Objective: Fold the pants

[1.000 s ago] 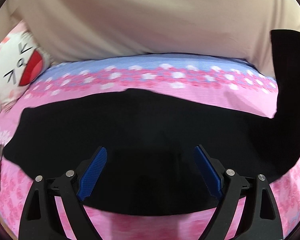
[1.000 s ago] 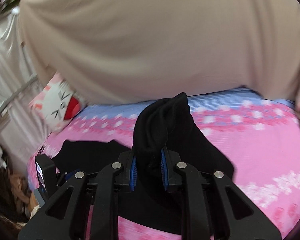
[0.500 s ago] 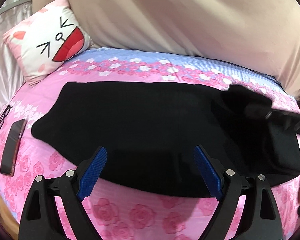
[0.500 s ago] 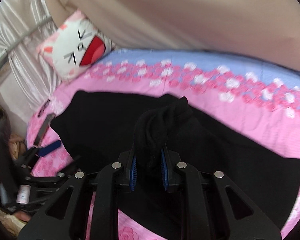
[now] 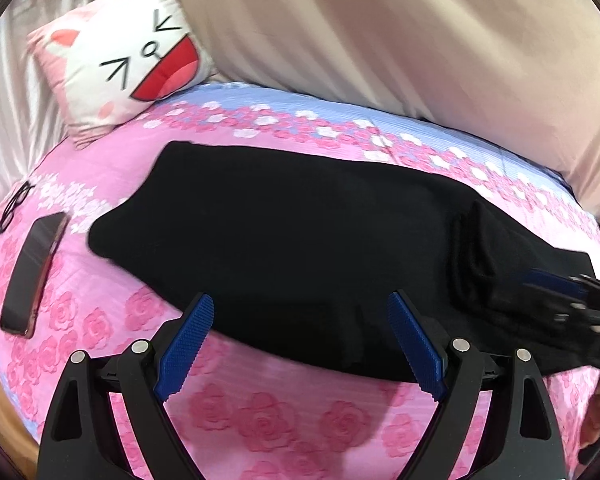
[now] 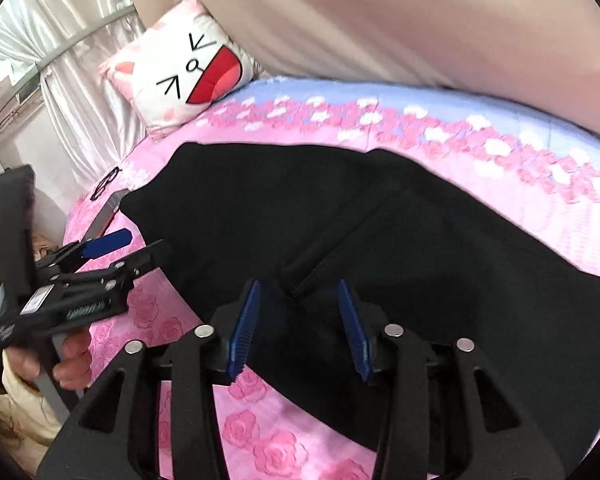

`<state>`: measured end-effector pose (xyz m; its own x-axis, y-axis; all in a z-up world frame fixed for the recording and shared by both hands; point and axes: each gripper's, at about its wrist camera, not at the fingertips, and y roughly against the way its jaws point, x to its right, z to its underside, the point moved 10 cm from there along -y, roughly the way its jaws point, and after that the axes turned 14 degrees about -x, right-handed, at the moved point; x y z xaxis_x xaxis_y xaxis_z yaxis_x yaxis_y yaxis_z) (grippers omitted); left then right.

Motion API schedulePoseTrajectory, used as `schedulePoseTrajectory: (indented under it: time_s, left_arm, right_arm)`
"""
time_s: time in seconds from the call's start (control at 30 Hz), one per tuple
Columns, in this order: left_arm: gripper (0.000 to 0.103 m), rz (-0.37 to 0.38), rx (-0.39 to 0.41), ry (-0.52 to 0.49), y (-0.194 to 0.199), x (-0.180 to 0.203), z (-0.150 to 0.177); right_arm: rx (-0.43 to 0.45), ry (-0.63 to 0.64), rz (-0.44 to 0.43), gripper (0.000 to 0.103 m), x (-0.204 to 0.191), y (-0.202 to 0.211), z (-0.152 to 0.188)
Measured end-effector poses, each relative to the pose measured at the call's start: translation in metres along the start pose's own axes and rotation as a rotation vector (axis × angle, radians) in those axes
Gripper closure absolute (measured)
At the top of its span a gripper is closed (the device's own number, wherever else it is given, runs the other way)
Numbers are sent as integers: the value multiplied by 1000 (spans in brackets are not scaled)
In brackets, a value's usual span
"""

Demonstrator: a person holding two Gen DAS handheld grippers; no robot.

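Left wrist view: glasses [image 5: 14, 205] and a phone [image 5: 34, 270] lie at the left edge of the pink rose-print bed [image 5: 260, 420], a cat-face pillow [image 5: 124, 60] behind them. The black pants [image 5: 300, 240] lie flat across the bed. The left gripper [image 5: 300, 336] hovers spread wide over their near edge, holding nothing. At right, the right gripper [image 6: 298, 324] is opening, its pads clear of the folded-over pant fabric between them.

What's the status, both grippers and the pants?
Left gripper open, empty. Right gripper opening, fabric loose between jaws. Black fabric pants folded over. Dark slab phone beside them.
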<state>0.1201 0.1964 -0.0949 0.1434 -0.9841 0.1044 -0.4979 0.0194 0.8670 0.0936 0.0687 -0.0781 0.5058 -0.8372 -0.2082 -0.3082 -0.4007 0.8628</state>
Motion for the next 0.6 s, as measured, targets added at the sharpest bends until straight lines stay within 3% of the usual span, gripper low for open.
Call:
schedulePoseTrajectory:
  time_s: [0.13,0.2,0.27,0.3,0.33,0.4,0.53,0.57,0.6]
  left_arm:
    - [17,-10,-16,44,-5,-13,2]
    - [17,-7,-20,46,-5,-14,4]
    - [17,-13,-13,34,-1,-14,6]
    - [17,-14,-11,30,0,-14,6]
    - [17,-16,-9,25,1,-13,7]
    - [17,-18,-7,22,2,-15,7]
    - [17,5,-11,91,2,-34,6]
    - [17,28,-12,140,2,-44,6]
    - [17,46,-10,180,3,-54,6]
  right_arm:
    - [-34,24,58,53,1,-12,0]
    - [-41,74,89,37,-10,-23,0]
    - [-36,138,162,37,-18,-33,-1]
    - [-37,153,190,39,-19,-38,-3]
    - [-40,158,211,52,-18,-43,-4]
    - [-65,139,229,68,-11,-54,-7]
    - [-61,120,212,68,-10,-55,-9]
    - [-57,108,205,62,-9,-53,-8]
    - [-50,89,186,43,-8,-51,-6]
